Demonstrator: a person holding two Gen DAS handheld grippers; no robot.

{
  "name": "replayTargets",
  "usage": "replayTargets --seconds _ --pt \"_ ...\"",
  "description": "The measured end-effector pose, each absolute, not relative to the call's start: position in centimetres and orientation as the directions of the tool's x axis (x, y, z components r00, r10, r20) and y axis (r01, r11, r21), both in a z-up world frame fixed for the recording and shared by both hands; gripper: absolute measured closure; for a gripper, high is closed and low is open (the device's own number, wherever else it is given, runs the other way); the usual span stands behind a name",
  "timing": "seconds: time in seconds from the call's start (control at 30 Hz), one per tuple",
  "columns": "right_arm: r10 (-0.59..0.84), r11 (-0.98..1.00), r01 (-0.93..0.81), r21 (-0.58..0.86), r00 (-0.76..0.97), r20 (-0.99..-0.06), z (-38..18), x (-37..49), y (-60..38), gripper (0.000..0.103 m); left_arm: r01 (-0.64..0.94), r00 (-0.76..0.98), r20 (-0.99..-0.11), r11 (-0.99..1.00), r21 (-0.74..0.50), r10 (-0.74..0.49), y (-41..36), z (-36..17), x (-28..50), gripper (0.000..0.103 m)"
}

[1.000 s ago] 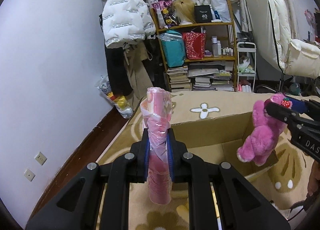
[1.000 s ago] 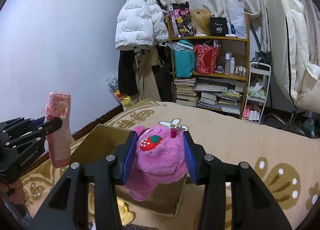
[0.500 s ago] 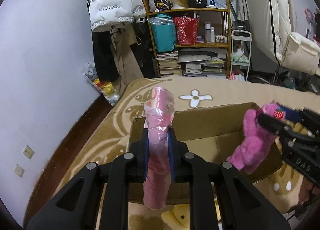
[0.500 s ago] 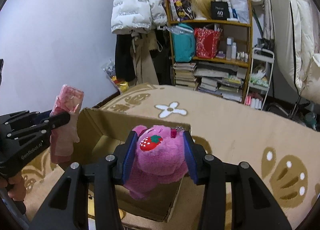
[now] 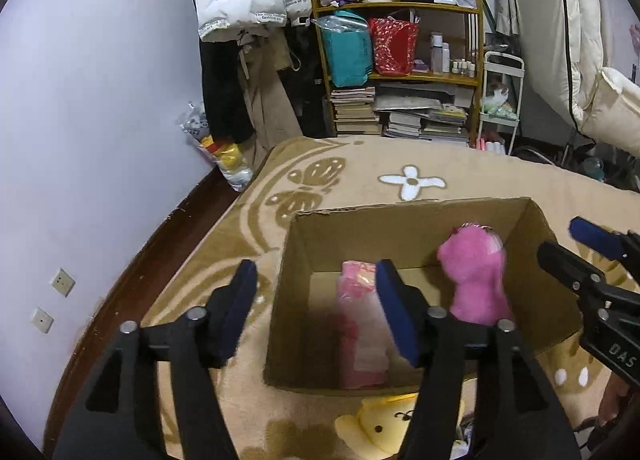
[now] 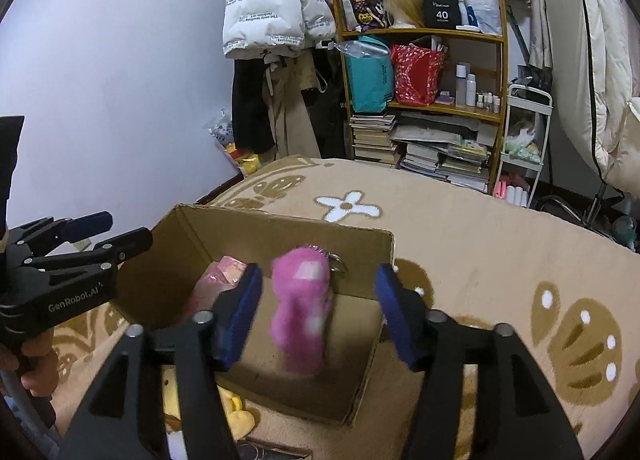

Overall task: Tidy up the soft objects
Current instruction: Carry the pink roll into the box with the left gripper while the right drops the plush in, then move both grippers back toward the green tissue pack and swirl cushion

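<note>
An open cardboard box (image 5: 400,223) (image 6: 288,227) stands on a tan patterned blanket. My left gripper (image 5: 316,300) is open and empty over the box's left wall. A pink wrapped bundle (image 5: 360,324) (image 6: 224,276) sits blurred inside the box, on its left side. My right gripper (image 6: 318,308) is open and empty over the box's right side. A pink plush bear (image 6: 302,312) (image 5: 476,276) shows blurred inside the box between the right fingers, free of them.
A yellow plush toy (image 5: 380,424) (image 6: 240,416) lies on the blanket just in front of the box. A wooden shelf (image 5: 400,59) with bags and books, hanging coats and a white wall stand behind. The floor drops off left of the blanket.
Both grippers moved over the box and opened. The pink bundle left the left gripper and the pink bear left the right gripper; both are now down in the box.
</note>
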State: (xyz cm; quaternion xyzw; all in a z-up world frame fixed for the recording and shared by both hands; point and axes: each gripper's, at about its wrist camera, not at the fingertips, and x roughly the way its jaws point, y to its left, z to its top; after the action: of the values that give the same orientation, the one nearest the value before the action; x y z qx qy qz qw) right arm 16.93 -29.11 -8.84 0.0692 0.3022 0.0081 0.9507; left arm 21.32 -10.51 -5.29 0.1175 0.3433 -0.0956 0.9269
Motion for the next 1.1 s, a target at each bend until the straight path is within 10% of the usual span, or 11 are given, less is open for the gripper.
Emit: replayTargets --seconds 0.4,1.1 --pt "0.048 0.986 0.053 0.159 0.82 -0.57 -8.0 15.5 -29.7 0.001 0.199 0.735 -0.676 0.969 0.144 -0.05 -8.6 -4.6 20.9 0.013" --pt "0.045 0.98 0.078 0.185 0.812 -0.581 -3.6 7.2 -28.1 0.0 0.168 0.737 -0.673 0.982 0.091 -0.064 -5.4 0.6 12.0 0.005"
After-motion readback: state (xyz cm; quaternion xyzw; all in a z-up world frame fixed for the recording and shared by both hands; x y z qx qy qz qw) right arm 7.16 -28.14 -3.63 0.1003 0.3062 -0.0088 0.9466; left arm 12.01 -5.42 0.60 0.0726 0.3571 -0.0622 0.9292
